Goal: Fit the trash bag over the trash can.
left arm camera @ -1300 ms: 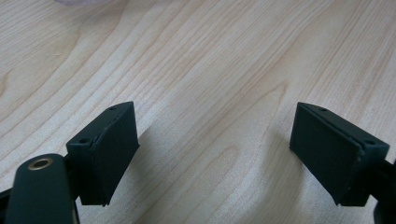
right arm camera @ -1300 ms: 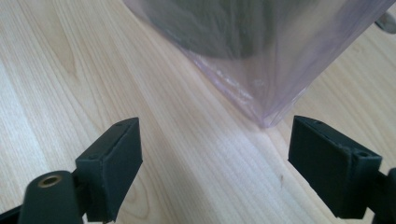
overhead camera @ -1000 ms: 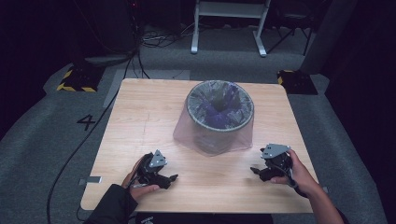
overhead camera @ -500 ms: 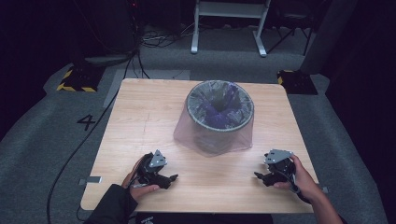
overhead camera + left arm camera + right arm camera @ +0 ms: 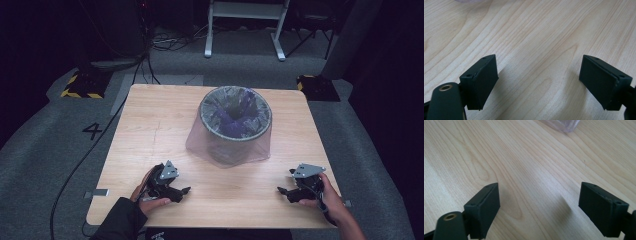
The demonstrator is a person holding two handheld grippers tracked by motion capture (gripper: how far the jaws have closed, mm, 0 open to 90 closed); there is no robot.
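High view: left gripper (image 5: 184, 190) at 7 o'clock and right gripper (image 5: 283, 191) at 5 o'clock rested gaping, empty. Bin liner (image 5: 200, 142) draped over wastebasket (image 5: 235, 116) at centre; judged thin, slippery, tearable. Pinch its loose skirt.

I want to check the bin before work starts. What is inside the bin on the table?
The bin is lined with a thin purple bag that drapes over its rim and down outside. The bottom is dark, so any contents cannot be seen.
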